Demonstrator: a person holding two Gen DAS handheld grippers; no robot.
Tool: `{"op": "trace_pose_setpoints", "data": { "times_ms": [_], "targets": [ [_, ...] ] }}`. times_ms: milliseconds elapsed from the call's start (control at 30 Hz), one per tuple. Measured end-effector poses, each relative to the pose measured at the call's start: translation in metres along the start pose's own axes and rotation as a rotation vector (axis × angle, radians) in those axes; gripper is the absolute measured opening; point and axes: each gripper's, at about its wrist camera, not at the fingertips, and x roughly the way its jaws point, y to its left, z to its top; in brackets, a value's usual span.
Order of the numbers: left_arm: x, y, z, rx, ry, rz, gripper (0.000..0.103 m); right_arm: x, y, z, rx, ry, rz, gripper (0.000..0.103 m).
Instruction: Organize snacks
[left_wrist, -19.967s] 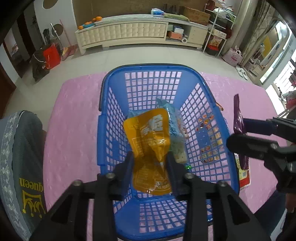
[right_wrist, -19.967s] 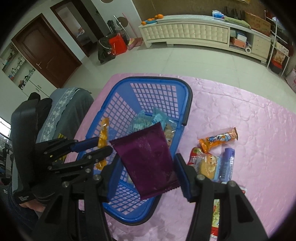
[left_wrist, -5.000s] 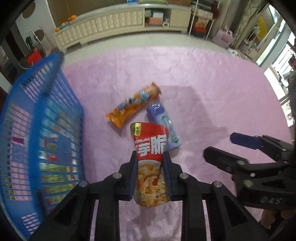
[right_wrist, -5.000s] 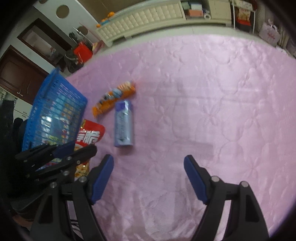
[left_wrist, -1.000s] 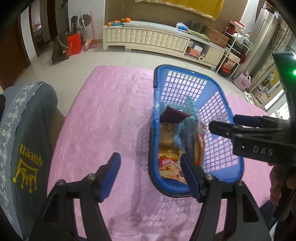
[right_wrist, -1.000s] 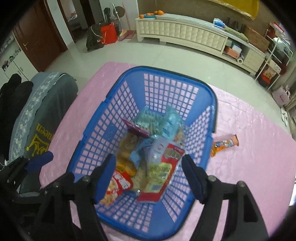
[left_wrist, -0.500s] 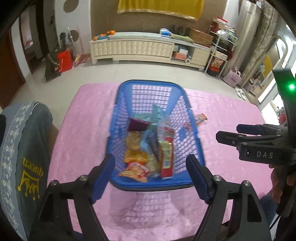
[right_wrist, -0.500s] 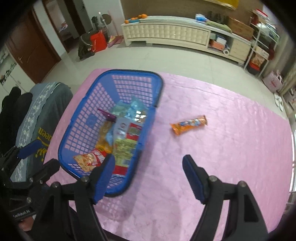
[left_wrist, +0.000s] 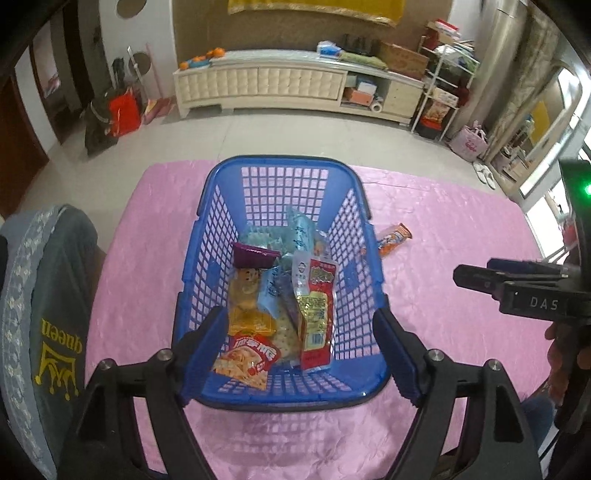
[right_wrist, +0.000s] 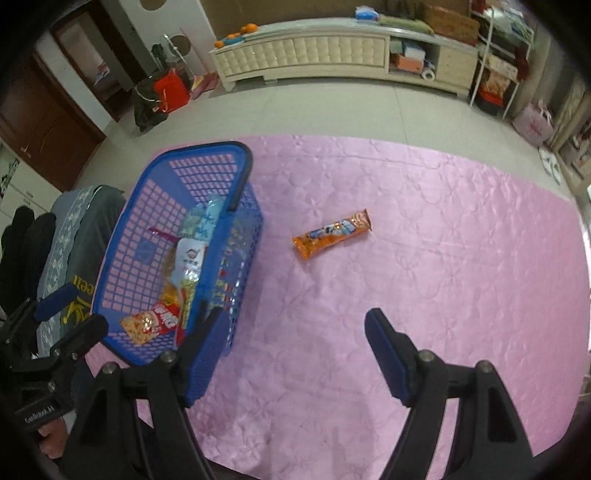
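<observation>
Blue basket (left_wrist: 354, 221) now holding more packets, orange snack bar (right_wrist: 331, 233) left outside

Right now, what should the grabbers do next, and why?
Probably move the right gripper, open and empty, toward the orange snack bar. It looks like the only snack left on the pink tablecloth; the others lie in the blue basket.

A home living room — a long cream sideboard (left_wrist: 295, 86) against the wall, tiled floor (left_wrist: 258, 136), pink-clothed table (right_wrist: 424, 240).
</observation>
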Motion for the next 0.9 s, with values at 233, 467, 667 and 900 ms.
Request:
{"op": "trace_pose_setpoints", "data": {
  "times_ms": [233,467,667,900],
  "targets": [
    [0.032,0.010,0.032,-0.026,0.039,0.011,0.079,0.037,-0.019,0.028,0.062,0.063,0.018,0.080],
    [0.069,0.008,0.050,0.024,0.079,0.041,0.079,0.086,-0.035,0.054,0.121,0.125,0.032,0.080],
    [0.094,0.012,0.057,0.008,0.106,0.038,0.079,0.124,-0.040,0.070,0.143,0.150,0.026,0.080],
    [0.109,0.016,0.065,-0.013,0.123,0.045,0.079,0.154,-0.045,0.079,0.164,0.199,-0.061,0.048]
  ]
}}
